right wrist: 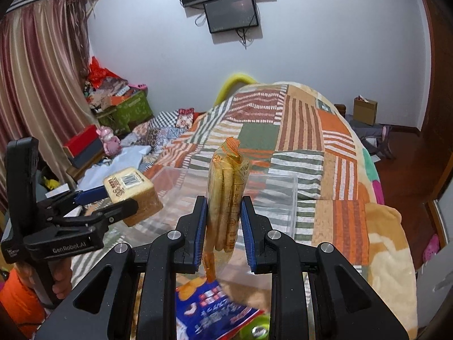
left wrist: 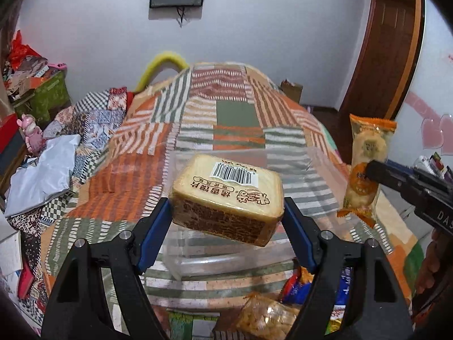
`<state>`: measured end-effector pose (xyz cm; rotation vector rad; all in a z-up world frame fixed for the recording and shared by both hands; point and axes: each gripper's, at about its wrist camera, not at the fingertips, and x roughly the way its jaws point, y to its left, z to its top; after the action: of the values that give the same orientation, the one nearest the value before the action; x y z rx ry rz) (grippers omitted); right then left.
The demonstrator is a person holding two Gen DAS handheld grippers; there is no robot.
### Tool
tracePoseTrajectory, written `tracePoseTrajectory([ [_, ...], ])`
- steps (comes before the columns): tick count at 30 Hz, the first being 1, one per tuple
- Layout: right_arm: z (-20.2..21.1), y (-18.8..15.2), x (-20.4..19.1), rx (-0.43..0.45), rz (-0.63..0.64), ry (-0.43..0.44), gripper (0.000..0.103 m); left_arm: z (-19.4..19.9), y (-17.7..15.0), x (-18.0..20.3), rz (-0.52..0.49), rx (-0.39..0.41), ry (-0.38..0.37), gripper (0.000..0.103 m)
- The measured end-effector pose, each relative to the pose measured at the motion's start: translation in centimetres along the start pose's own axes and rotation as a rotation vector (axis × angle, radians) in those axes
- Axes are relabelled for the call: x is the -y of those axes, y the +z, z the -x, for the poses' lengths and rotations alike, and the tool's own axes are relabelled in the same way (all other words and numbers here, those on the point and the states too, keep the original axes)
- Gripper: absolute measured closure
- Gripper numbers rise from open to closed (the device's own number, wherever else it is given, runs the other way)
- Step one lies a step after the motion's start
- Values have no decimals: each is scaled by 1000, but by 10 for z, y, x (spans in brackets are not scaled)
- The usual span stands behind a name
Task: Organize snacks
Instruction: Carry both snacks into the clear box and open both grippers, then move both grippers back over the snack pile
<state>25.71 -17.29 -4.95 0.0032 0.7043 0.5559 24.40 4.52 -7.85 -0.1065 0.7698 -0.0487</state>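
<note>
Left wrist view: left gripper (left wrist: 226,212) clamped on a toast-slice pack (left wrist: 228,198), blue pads (left wrist: 155,232) pressing its two short sides, barcode label facing up. Held in the air above a clear plastic bin (left wrist: 320,170) resting on the patchwork bedspread (left wrist: 232,113). Off to the right of the bin, a rice-cracker pack (left wrist: 363,170) in orange wrapper, upright, pinched at its middle by the right gripper (left wrist: 376,175) reaching in from the right edge. Just nearer than the bin, at the bottom of the view, a bag of yellow puffed snacks (left wrist: 266,317) and a blue snack bag (left wrist: 294,286) lying on the bedspread.

Right wrist view: right gripper (right wrist: 222,226) closed on the rice-cracker pack (right wrist: 226,198), seen edge-on and standing vertical between the blue pads (right wrist: 199,232), its crimped top end rising above the fingertips. Clear plastic bin (right wrist: 283,198) directly behind the pack, sitting on the patchwork bedspread (right wrist: 297,130). Left of the bin, left gripper (right wrist: 119,198) gripping the toast-slice pack (right wrist: 133,195), tilted, hovering at the bin's left edge. Nearer than the bin, under the right gripper, the blue snack bag (right wrist: 209,308) lying crumpled.

Beyond the bin, against the far wall, a dark wall-mounted screen (right wrist: 230,14); left of the bin, a pink figurine (right wrist: 109,141) and a green storage box (right wrist: 130,110) piled with clutter.
</note>
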Motion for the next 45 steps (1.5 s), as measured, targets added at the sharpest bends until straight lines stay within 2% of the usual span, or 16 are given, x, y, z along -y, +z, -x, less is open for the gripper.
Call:
tracePoseTrajectory([
  [9, -43, -4, 9, -123, 23, -13, 81, -57, 0, 8, -21, -154, -8, 26],
  [15, -60, -11, 8, -191, 35, -4, 82, -77, 1, 6, -5, -224, -11, 26],
  [24, -74, -20, 5, -254, 44, 5, 81, -85, -3, 13, -44, -267, 5, 26],
  [33, -69, -23, 4, -272, 33, 6, 80, -76, -3, 8, -10, -254, 4, 26],
  [40, -42, -20, 3, -228, 33, -16, 73, -45, 4, 11, -6, -193, -3, 24],
  [42, -28, -18, 1, -203, 35, -18, 69, -31, 7, 12, -15, -164, 2, 22],
  [44, -14, -16, -2, -170, 36, -20, 57, -11, 9, 14, -27, -124, 12, 20],
  [45, -5, -15, -4, -147, 39, -24, 54, -2, 8, 15, -32, -107, 15, 19],
])
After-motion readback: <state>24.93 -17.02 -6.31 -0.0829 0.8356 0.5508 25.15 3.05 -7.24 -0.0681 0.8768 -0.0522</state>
